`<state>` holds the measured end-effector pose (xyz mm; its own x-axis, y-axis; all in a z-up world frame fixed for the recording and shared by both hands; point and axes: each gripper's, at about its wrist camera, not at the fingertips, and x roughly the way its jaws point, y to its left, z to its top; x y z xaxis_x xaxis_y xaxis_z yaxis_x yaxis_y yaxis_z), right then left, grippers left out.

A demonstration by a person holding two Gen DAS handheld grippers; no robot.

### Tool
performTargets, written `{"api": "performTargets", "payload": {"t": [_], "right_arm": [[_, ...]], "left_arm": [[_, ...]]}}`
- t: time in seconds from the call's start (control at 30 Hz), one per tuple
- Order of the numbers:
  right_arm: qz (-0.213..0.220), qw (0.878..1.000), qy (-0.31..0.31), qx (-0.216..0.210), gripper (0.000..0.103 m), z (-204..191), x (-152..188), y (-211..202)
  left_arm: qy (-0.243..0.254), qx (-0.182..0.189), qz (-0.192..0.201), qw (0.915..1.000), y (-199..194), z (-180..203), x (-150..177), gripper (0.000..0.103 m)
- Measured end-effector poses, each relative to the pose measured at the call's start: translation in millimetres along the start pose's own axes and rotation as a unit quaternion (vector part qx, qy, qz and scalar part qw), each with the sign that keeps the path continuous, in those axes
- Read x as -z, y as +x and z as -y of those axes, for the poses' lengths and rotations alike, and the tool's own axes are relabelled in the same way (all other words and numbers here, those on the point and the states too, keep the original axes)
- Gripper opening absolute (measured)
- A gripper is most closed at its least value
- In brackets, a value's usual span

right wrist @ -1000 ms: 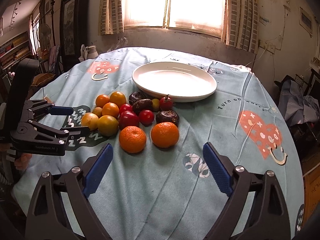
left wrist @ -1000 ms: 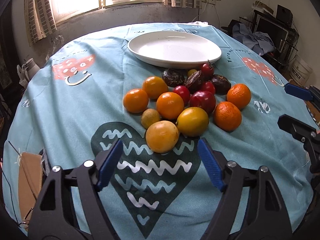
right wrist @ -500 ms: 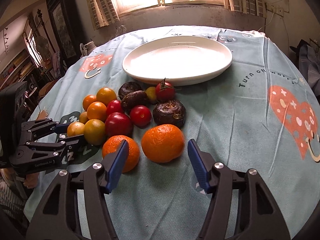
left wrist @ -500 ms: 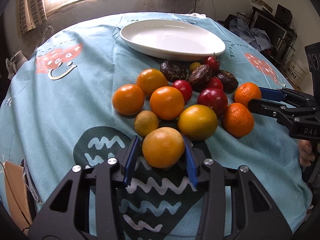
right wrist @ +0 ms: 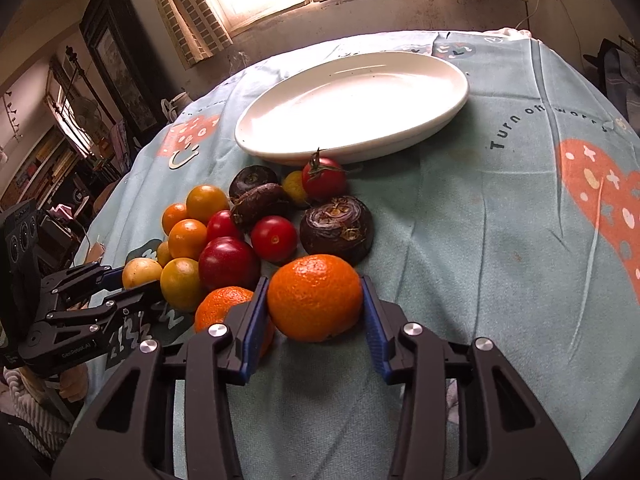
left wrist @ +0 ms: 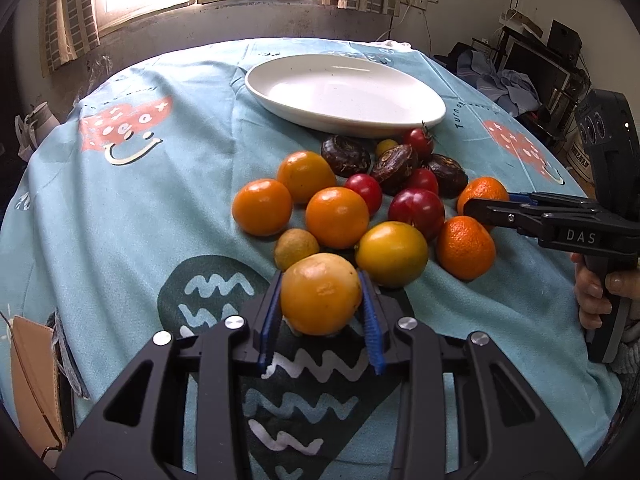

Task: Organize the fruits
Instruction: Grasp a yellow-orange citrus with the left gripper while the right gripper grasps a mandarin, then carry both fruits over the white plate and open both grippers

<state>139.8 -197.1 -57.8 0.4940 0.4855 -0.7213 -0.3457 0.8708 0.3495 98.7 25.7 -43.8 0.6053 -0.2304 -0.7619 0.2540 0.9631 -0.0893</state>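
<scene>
Now, in the left wrist view, the left gripper (left wrist: 320, 312), spread a second ago, pinches the yellow fruit (left wrist: 319, 293) at the pile's near edge on the table (left wrist: 120, 220). In the right wrist view, the right gripper (right wrist: 315, 312) is closing around the orange (right wrist: 315, 297), pads meeting it. The plate (right wrist: 448, 114) is empty; both lifts seem next.

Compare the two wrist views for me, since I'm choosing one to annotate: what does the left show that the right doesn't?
Left wrist view only: the black monitor and the cardboard piece.

Right wrist view only: the dark wooden cabinet and the "Turn" lettering read clearly.

Both: the white oval plate, the left gripper shut on the yellow-orange round fruit, and the right gripper, jaws closing, around the bright orange mandarin.
</scene>
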Motion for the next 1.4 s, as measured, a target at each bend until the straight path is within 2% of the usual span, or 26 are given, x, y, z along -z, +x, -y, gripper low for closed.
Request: {"api": "performTargets", "payload": {"t": [0.17, 0.33, 0.47, 0.63, 0.77, 0.8, 0.87, 0.9, 1.03, 1.17, 1.3, 1.4], "right_arm": [[0.044, 0.999, 0.009, -0.005, 0.044, 2, -12, -31], [0.082, 0.997, 0.0, 0.016, 0.044, -2, -62, -48], [0.082, 0.996, 0.008, 0.028, 0.044, 3, -96, -22], [0.066, 0.997, 0.021, 0.041, 0.044, 18, -113, 22], [0.051, 0.997, 0.021, 0.051, 0.046, 25, -116, 41], [0.048, 0.997, 0.021, 0.052, 0.054, 27, -116, 43], [0.066, 0.996, 0.017, 0.059, 0.065, 28, -115, 38], [0.076, 0.995, 0.015, 0.063, 0.066, 26, -116, 33], [0.112, 0.993, 0.013, 0.044, 0.066, 19, -115, 6], [0.147, 0.989, -0.004, 0.031, 0.066, 2, -95, -37], [0.151, 0.988, -0.015, 0.03, 0.066, -8, -58, -54], [0.135, 0.99, -0.021, 0.035, 0.066, -9, -34, -50]], "left_arm": [[0.008, -0.006, 0.019, 0.9998, -17, 4, -20, 0.036], [0.014, -0.034, 0.054, 0.9978, -17, 9, -88, 0.036], [0.006, -0.035, 0.052, 0.998, 17, 14, -131, 0.036], [-0.012, -0.034, 0.027, 0.999, 67, 9, -150, 0.037], [-0.021, -0.031, 0.015, 0.9992, 89, 5, -148, 0.039], [-0.018, -0.033, 0.012, 0.9992, 92, 4, -146, 0.04], [-0.015, -0.04, 0.017, 0.9989, 92, 4, -143, 0.06], [-0.015, -0.045, 0.021, 0.9986, 90, 4, -143, 0.062], [-0.023, -0.047, 0.036, 0.998, 70, -1, -139, 0.063], [-0.032, -0.066, 0.058, 0.9956, 32, -15, -119, 0.063], [-0.046, -0.082, 0.053, 0.9942, 11, -27, -80, 0.064], [-0.044, -0.093, 0.041, 0.9939, 7, -30, -52, 0.064]]}}
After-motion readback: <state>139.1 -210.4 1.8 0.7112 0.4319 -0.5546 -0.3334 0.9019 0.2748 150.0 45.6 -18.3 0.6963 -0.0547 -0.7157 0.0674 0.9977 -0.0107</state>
